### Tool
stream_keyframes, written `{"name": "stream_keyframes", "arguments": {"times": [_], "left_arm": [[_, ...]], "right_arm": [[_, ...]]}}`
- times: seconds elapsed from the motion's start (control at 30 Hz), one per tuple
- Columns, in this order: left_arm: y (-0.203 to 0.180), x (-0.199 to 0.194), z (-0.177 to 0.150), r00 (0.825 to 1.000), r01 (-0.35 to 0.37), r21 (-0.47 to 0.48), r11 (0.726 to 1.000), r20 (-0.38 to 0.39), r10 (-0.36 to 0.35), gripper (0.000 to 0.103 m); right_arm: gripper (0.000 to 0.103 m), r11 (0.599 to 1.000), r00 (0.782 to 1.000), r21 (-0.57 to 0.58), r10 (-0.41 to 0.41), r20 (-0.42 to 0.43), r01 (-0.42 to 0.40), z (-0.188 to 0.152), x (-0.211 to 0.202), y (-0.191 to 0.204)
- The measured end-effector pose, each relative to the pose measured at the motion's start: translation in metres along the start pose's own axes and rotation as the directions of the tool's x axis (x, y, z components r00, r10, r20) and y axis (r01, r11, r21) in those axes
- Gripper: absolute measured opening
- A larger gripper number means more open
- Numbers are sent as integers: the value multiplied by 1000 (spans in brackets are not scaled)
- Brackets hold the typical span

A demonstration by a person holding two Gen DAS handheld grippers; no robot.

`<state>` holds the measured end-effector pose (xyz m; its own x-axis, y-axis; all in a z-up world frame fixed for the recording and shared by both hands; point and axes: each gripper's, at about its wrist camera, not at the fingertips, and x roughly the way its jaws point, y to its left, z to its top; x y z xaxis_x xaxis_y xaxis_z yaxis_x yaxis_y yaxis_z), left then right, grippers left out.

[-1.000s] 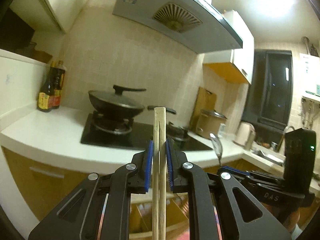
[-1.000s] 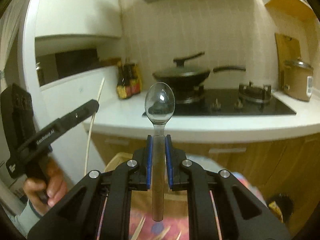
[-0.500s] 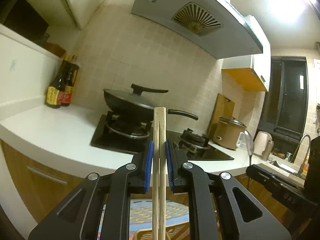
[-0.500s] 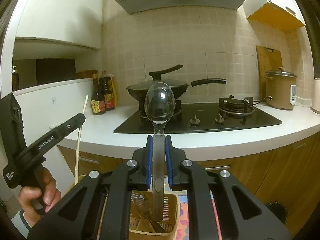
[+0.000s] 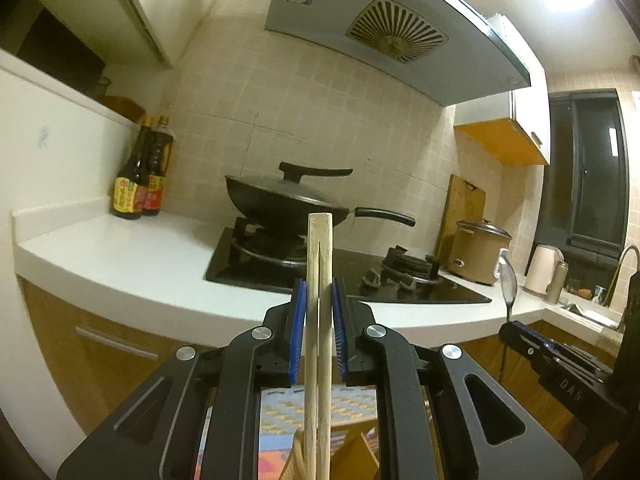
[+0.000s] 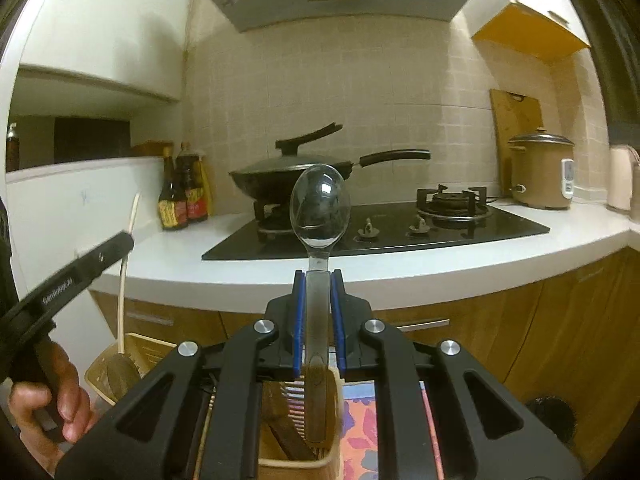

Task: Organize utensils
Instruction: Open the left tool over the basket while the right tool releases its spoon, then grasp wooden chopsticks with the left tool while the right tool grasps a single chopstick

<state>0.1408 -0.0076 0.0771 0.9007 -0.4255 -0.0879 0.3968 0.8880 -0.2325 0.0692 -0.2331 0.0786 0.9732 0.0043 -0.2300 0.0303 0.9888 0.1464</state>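
- The left gripper [image 5: 319,304] is pinching two wooden chopsticks [image 5: 319,280], standing them upright.
- The right gripper [image 6: 319,300] is pinching a metal spoon [image 6: 319,216] upright, its handle dipping into a slotted utensil basket [image 6: 298,462].

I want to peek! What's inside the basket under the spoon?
Inside the basket stands a brown wooden utensil, and the spoon's handle tip dips in. The tongs hide the rest.

A lidded wok [image 6: 292,172] sits on the hob [image 6: 400,232] beside sauce bottles [image 6: 184,196]
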Motion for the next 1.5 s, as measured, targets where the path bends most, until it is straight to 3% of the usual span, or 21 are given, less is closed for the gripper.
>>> {"name": "stream_keyframes", "arguments": {"times": [0.13,0.27,0.4,0.6,0.73,0.77,0.87,0.9,0.97,1.07,1.17,1.27,1.37,1.5], "left_arm": [[6,-5,-5,998,50,-25,998,-34,-51,12],[13,-17,-10,993,96,-61,993,-67,-100,21],[16,-34,-14,986,121,-73,990,-102,-128,41],[10,-70,-27,973,126,-64,990,-186,-136,50],[-1,-89,-45,950,127,-51,991,-282,-136,51],[-4,-92,-51,941,125,-46,991,-310,-133,52],[-13,-92,-72,895,119,-44,992,-427,-127,52],[-18,-89,-83,864,119,-40,992,-489,-123,52],[-23,-84,-98,825,110,-26,994,-554,-106,52],[-37,-72,-126,747,106,24,994,-662,-64,51],[-44,-64,-146,691,90,57,994,-722,-22,43],[-51,-62,-158,663,71,124,990,-747,46,41],[-56,-59,-167,634,83,134,988,-772,52,42],[-71,-59,-177,631,76,249,966,-762,147,43]], "right_arm": [[12,998,998,38,53,-45,-51,-8,-5,-7],[20,995,993,61,81,-90,-75,-14,-21,-14],[24,992,983,73,112,-142,-103,-21,-45,-18],[28,990,943,93,127,-309,-103,-44,-75,-21],[28,988,904,131,134,-407,-88,-68,-91,-26],[28,987,895,134,136,-424,-87,-73,-94,-26],[28,990,861,127,117,-495,-61,-92,-100,-25],[28,990,848,130,121,-516,-62,-98,-102,-24],[28,990,821,129,117,-559,-53,-111,-105,-22],[28,992,778,120,104,-620,-37,-128,-106,-17],[28,992,750,120,99,-653,-27,-141,-109,-15],[28,995,741,99,77,-668,-13,-147,-111,-14],[28,994,724,108,88,-684,-19,-152,-110,-14],[28,995,704,96,74,-707,-8,-157,-105,-13]]}}
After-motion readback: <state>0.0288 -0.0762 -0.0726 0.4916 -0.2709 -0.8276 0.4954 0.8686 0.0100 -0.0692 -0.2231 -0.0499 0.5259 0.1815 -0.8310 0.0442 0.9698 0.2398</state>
